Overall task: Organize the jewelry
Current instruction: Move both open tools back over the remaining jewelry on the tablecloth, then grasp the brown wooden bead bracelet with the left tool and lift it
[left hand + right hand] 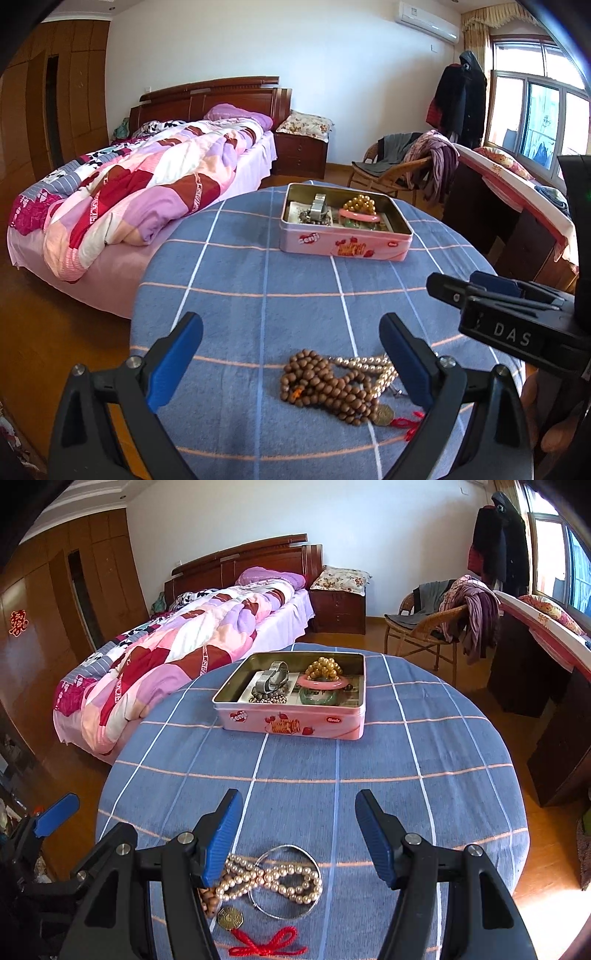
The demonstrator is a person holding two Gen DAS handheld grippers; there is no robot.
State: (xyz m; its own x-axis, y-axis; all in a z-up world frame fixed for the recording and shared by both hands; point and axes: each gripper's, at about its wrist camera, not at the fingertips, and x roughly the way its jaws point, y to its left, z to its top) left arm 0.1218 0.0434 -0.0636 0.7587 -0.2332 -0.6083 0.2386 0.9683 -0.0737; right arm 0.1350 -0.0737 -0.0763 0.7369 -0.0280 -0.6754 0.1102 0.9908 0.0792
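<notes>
A pile of jewelry lies on the blue checked tablecloth (258,280): brown wooden beads (325,387), a pearl strand (269,880), a thin silver bangle (284,880), and a brass charm with a red cord (266,943). My left gripper (291,354) is open with the wooden beads between its fingers. My right gripper (297,834) is open just above the pearls and bangle. A pink open tin (291,694) at the far side holds a watch, beaded bracelets and pink and green bangles; it also shows in the left wrist view (345,223).
The round table's edge (517,812) drops off to the wooden floor on all sides. A bed with a patchwork quilt (129,192) stands to the left. A wicker chair with clothes (436,624) and a dark desk (535,672) stand to the right.
</notes>
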